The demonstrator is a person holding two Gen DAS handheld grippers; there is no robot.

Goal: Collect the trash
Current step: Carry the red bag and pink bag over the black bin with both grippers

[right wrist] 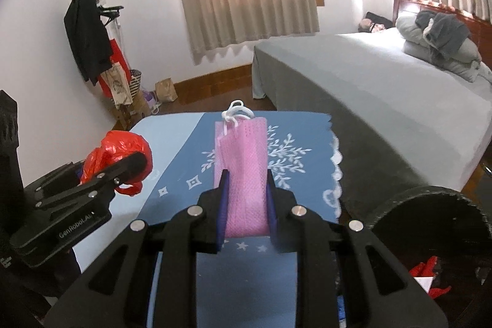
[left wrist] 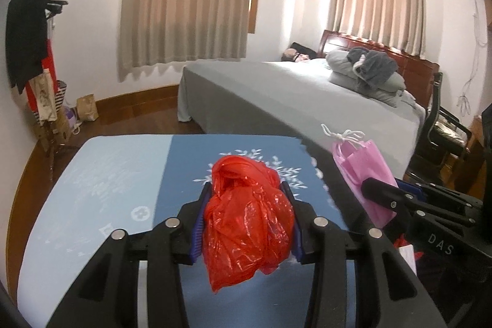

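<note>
Left gripper clamped on a crumpled red plastic bag, center-bottom of the left wrist view; the bag bulges out above and below the blue pads. Right gripper clamped on a pink mesh bag with white drawstring loops at its top, center frame in the right wrist view. Both are held above the blue-covered table. The table's far edge runs across mid-frame; its scalloped right edge sits near the grey bed, with only a narrow strip of floor between. Wider bare wood floor shows at mid-left, toward the coat rack. Black bin rim at lower right of the right wrist view, just beside the table's right edge.
</note>
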